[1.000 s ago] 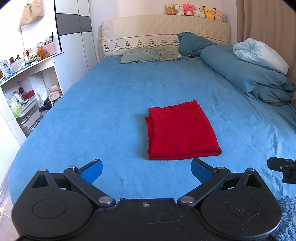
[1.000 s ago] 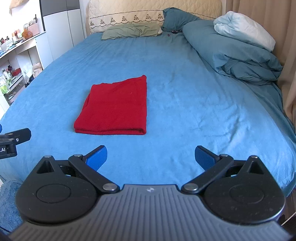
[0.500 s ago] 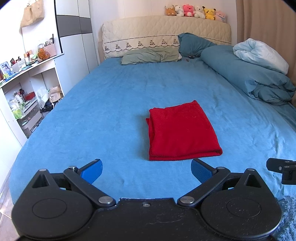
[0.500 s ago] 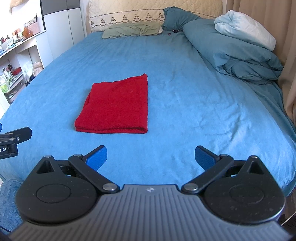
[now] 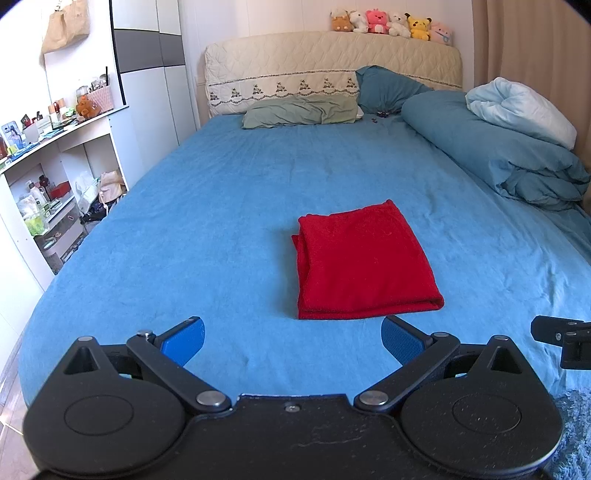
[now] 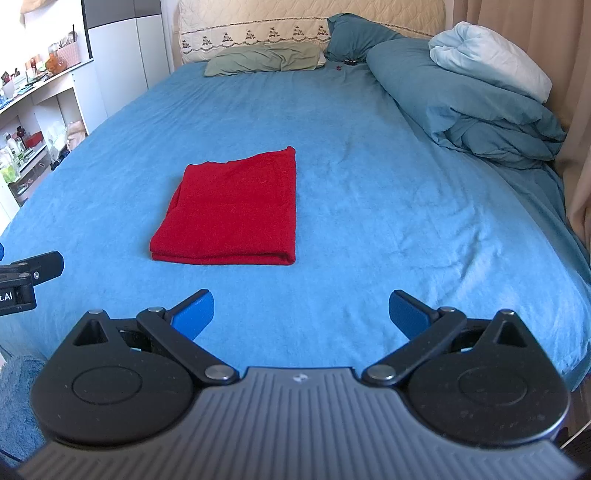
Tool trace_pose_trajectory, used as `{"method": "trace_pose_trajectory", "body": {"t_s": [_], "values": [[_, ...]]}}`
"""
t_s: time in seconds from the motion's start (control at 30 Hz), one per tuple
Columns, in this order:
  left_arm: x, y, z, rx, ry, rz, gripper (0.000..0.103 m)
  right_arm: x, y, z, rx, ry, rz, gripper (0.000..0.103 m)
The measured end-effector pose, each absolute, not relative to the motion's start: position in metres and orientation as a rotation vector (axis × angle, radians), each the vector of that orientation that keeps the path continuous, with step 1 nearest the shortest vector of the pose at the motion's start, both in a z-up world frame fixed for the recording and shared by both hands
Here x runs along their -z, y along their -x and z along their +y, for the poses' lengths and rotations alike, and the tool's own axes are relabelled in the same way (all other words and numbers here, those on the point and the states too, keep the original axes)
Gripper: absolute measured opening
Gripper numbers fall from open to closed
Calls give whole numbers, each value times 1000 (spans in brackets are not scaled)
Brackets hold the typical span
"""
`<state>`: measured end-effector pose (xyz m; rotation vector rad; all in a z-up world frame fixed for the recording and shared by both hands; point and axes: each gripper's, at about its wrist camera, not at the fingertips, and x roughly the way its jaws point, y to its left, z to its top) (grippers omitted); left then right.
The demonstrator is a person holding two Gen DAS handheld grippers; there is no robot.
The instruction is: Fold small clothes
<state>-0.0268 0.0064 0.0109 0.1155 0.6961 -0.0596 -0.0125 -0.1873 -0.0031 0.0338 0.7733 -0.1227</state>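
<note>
Both pairs of blue-padded fingers stand spread wide with nothing between them: the left gripper (image 5: 291, 339) hovers over the near edge of the bed with one blue pad (image 5: 183, 339) on each side of bare sheet, and the right gripper (image 6: 301, 314) is held likewise, its blue pads (image 6: 194, 314) apart over the same near strip of bedding. Neither touches any cloth. Just beyond the left gripper's right-hand finger lies the folded red knitted garment (image 5: 360, 264), a neat rectangle of several layers, flat on the blue terry bed sheet (image 5: 221, 206); its folded edge faces the grippers and its stacked loose edges show along its left side. From the right wrist the same red garment (image 6: 232, 210) sits ahead and to the left, well clear of the fingers. A black part of the right gripper shows at the right edge of the left view, and a black part of the left gripper at the left edge of the right view, so the two tools are side by side. Farther off, a rumpled teal duvet (image 5: 495, 155) with a pale blue and white quilt (image 5: 521, 107) on top lies along the right side, a grey-green pillow (image 5: 299, 114) rests against the cream quilted headboard (image 5: 332, 66), a row of small plush toys (image 5: 391, 22) lines its top, and white shelves (image 5: 55, 177) crowded with small items stand to the left.
</note>
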Motion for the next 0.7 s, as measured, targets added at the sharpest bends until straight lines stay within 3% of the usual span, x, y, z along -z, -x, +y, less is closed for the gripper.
{"method": "trace_pose_trajectory", "body": {"t_s": [0.7], "values": [[-9, 24, 21, 85, -65, 697, 103, 4, 9, -194, 114, -33, 781, 103]]}}
